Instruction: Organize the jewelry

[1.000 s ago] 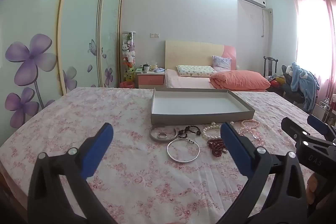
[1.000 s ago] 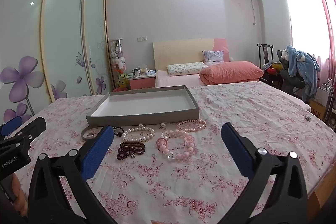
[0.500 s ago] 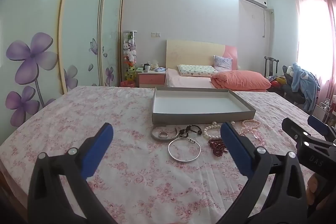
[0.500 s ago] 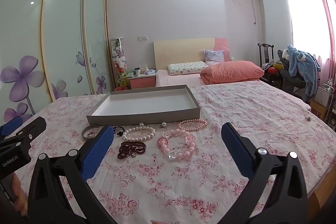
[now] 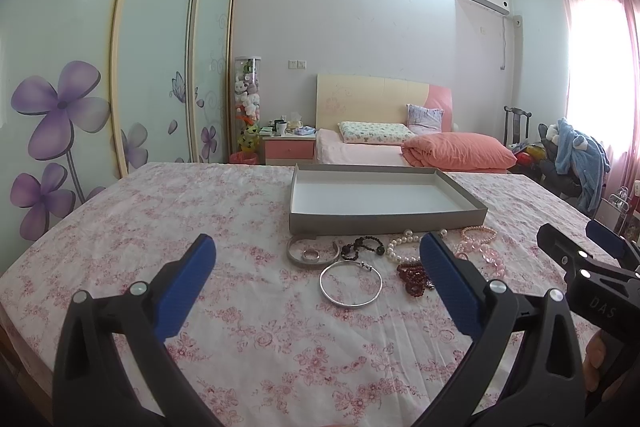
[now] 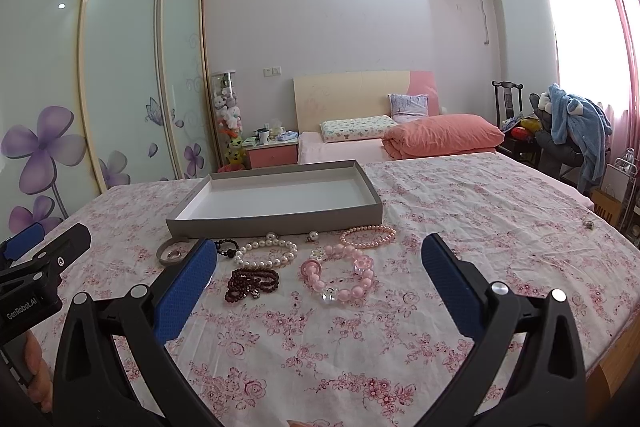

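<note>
With both my left gripper [image 5: 316,259] and right gripper [image 6: 320,259] spread wide and carrying nothing, I note the jewelry [image 6: 304,263] lies just before the bare tray [image 6: 276,219], so I should descend squarely over one bracelet, avoiding neighbours.

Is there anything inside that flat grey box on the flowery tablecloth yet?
Nothing visible: the grey box shows only its bare white floor. Its near wall hides a thin strip of floor just behind it. The jewellery, such as the pearl bracelet, lies outside on the tablecloth.
</note>
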`<action>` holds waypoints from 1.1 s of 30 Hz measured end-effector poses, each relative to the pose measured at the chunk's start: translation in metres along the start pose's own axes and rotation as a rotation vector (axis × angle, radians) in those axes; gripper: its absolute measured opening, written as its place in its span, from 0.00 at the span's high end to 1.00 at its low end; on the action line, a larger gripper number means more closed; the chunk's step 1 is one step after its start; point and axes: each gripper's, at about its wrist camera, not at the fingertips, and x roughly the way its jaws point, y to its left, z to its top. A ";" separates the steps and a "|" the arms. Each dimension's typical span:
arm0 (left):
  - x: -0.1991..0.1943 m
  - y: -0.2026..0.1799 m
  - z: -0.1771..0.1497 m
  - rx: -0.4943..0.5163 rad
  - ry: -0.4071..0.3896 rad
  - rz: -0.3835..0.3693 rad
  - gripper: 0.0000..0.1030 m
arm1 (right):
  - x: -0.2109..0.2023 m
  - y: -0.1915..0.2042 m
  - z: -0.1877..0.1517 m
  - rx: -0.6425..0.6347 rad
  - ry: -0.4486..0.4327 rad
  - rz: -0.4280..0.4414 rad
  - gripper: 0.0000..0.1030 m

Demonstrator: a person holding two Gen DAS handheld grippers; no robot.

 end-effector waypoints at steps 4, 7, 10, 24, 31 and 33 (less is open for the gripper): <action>0.000 0.000 0.000 0.001 0.000 0.000 0.04 | 0.000 0.000 0.001 0.000 0.002 0.001 0.02; 0.000 0.000 0.000 0.000 0.001 -0.001 0.04 | 0.000 0.000 0.000 0.000 0.002 0.001 0.02; 0.000 0.000 0.000 0.000 0.002 -0.003 0.04 | 0.001 0.000 0.000 0.000 0.003 0.000 0.02; -0.002 0.000 -0.006 0.001 0.005 -0.003 0.04 | 0.001 0.000 0.000 0.002 0.005 0.001 0.02; 0.002 -0.002 -0.011 0.000 0.007 0.000 0.04 | 0.002 0.000 0.000 0.001 0.006 0.002 0.02; 0.001 -0.002 -0.011 0.001 0.005 0.001 0.04 | 0.002 0.000 0.000 0.001 0.007 0.002 0.02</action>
